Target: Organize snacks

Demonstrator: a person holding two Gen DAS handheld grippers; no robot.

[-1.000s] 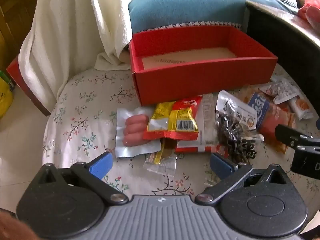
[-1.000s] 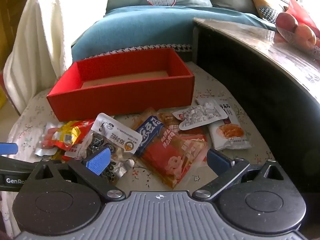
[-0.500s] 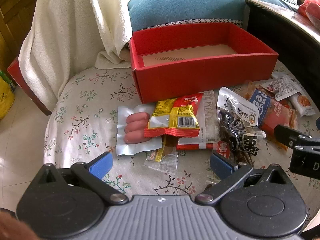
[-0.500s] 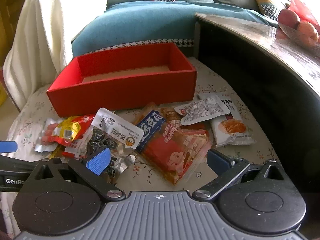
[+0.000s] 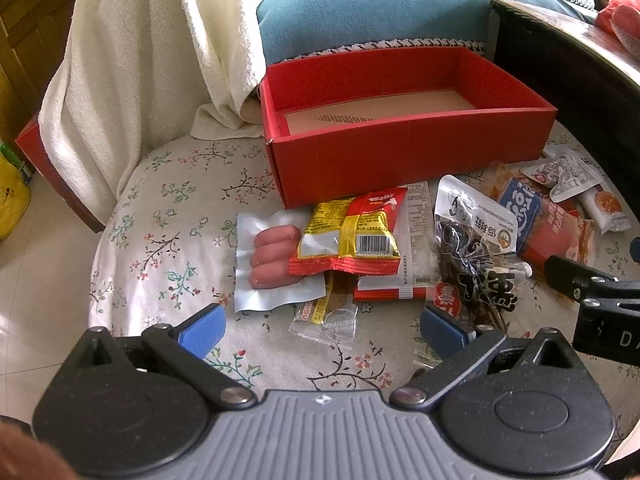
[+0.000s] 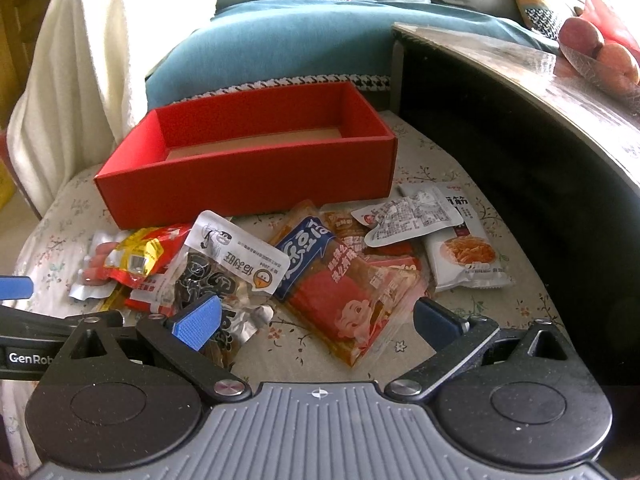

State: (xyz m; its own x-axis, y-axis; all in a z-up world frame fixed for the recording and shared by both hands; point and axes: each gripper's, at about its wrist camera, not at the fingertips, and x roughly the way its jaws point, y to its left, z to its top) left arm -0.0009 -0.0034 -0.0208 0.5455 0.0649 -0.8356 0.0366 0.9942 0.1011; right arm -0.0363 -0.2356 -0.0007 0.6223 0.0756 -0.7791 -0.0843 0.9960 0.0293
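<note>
Both claws wide apart, empty: left gripper (image 5: pixel 320 326), right gripper (image 6: pixel 316 318). Grab top packs first, e.g. yellow pack (image 5: pixel 352 236) just before red box (image 5: pixel 408 148), drop inside.

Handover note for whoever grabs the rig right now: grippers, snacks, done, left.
Left gripper: open, empty, hovering over the sausage pack and yellow-red packet.
Right gripper: open, empty, over the red-orange snack bag.
Red box: nothing visible inside.
All snacks lie loose on the floral cushion in front of the box.
Done: nothing boxed. Left: every packet.
</note>
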